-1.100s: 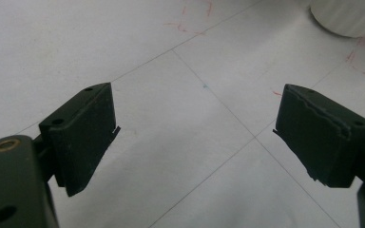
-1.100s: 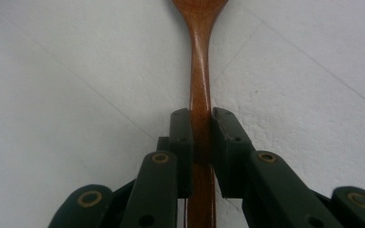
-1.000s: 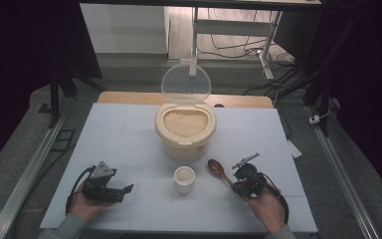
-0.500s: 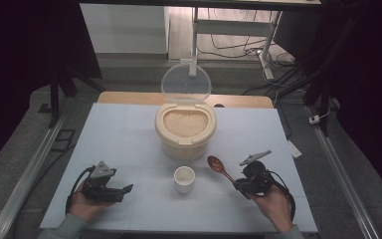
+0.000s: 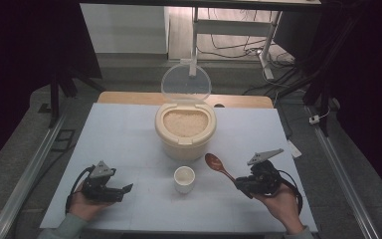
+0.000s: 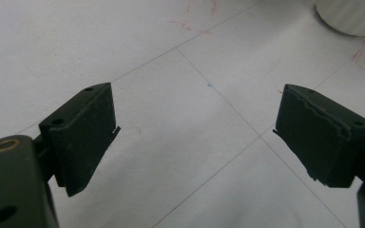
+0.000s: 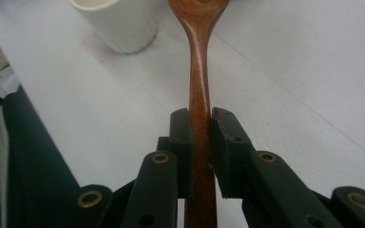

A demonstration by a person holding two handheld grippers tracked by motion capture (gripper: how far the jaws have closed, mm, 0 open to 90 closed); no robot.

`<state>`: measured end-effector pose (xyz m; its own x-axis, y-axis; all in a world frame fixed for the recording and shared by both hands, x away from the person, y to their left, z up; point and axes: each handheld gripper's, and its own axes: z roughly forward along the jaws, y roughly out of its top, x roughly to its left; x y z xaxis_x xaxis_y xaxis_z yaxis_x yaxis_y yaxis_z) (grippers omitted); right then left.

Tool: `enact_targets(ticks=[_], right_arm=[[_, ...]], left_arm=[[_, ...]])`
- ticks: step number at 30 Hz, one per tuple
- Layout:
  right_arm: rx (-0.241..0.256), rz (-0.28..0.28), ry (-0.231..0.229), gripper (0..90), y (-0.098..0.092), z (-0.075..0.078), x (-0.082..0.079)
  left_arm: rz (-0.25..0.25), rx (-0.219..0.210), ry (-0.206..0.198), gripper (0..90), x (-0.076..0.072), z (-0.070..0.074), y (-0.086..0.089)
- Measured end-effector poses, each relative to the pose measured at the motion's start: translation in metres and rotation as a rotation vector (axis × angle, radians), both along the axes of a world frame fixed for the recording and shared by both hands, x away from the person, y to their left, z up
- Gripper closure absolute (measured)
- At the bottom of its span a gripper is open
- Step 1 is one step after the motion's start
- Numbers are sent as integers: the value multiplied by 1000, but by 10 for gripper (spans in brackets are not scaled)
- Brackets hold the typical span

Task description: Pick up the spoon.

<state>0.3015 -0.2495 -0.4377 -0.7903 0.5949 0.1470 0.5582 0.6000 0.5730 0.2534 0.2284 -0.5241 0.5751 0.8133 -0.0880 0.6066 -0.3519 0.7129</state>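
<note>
While clamped in right gripper (image 7: 200, 124), spoon (image 7: 200, 57) points ahead.

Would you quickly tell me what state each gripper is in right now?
Left gripper: open, holding nothing, low over the table.
Right gripper: shut on the spoon handle.
</note>
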Motion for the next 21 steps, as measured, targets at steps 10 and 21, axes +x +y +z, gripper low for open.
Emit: enact_targets(ticks=[10, 21], right_arm=[[14, 92, -19, 785, 14, 4, -6], [39, 184, -36, 785, 38, 10, -4]], left_arm=[[4, 2, -2, 133, 1, 0, 0], [5, 3, -1, 133, 1, 0, 0]])
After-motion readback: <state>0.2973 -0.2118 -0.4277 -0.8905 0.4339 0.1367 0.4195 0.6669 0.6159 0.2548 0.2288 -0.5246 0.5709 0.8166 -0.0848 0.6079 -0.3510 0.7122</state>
